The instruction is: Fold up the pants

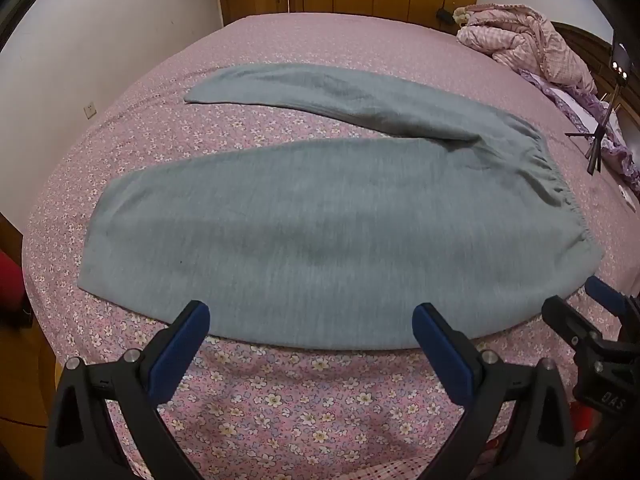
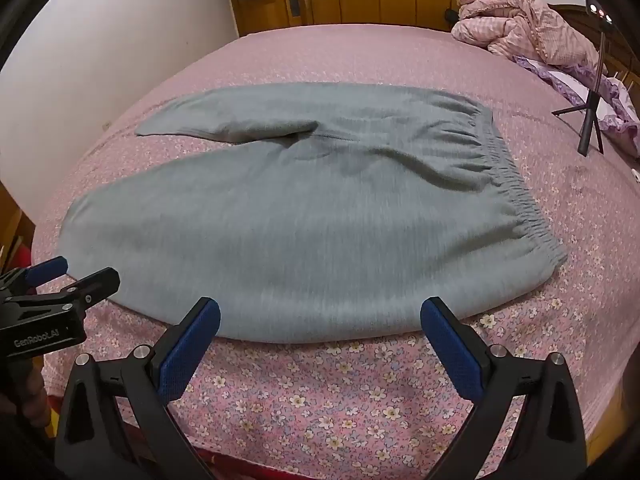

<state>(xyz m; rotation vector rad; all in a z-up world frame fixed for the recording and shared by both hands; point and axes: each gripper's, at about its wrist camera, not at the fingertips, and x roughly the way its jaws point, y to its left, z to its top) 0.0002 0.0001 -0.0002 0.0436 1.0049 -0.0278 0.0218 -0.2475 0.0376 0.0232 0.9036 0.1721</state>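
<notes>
Grey pants [image 1: 320, 232] lie flat on the bed [image 1: 280, 400], filling mid-frame in both wrist views; waistband [image 2: 516, 196] at right of frame, the two legs spread apart toward the left. My left gripper [image 1: 311, 326] hangs at the near hem edge, fingers [image 1: 184, 344] wide, holding nothing. My right gripper [image 2: 320, 320] likewise, fingers wide and empty. Pink quilt [image 1: 528, 40] bunched at upper right; small tripod [image 2: 590, 116] beside it.
</notes>
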